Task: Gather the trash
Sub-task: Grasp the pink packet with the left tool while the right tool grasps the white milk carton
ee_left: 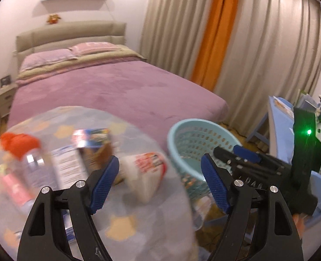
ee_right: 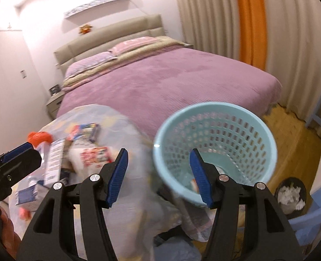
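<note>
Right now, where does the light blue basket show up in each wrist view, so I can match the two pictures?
Left wrist view: the basket sits right of centre, beyond the open left claw, partly hidden by the right claw.
Right wrist view: basket right of centre, just ahead of the open right claw, mouth tilted toward the camera.
Shared landmark: the purple bed behind it.
</note>
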### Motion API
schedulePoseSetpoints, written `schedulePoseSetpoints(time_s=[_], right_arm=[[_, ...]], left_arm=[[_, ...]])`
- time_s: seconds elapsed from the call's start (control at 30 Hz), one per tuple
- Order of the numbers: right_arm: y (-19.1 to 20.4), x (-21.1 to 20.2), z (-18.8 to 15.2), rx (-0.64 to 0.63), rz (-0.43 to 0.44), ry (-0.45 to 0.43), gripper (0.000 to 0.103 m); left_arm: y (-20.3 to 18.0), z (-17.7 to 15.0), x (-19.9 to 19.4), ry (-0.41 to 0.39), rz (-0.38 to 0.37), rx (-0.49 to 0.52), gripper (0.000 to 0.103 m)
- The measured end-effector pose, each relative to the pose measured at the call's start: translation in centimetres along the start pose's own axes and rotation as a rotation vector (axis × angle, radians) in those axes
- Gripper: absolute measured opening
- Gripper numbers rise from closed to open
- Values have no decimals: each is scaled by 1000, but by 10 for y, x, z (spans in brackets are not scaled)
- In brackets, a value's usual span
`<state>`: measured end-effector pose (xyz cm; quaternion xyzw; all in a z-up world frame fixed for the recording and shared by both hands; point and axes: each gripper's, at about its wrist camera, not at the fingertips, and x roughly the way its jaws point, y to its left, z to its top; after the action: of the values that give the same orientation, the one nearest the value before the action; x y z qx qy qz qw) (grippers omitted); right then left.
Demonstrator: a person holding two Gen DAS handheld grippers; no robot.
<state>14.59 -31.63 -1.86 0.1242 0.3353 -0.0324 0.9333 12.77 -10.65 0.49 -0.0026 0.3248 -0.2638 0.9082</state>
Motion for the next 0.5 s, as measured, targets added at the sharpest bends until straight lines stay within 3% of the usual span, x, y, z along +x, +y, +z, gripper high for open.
schedulePoseSetpoints(time_s=[0.27, 0.4, 0.5], right_arm=[[70, 2, -11, -122, 99, 11, 56], [104, 13, -18, -157, 154, 48, 56], [132, 24, -23, -186, 199, 77, 56]], left_arm=[[76, -46, -69, -23, 198, -111, 79], [115, -77, -96, -6, 311, -178, 79], [142, -101, -106, 24, 347, -238, 79]])
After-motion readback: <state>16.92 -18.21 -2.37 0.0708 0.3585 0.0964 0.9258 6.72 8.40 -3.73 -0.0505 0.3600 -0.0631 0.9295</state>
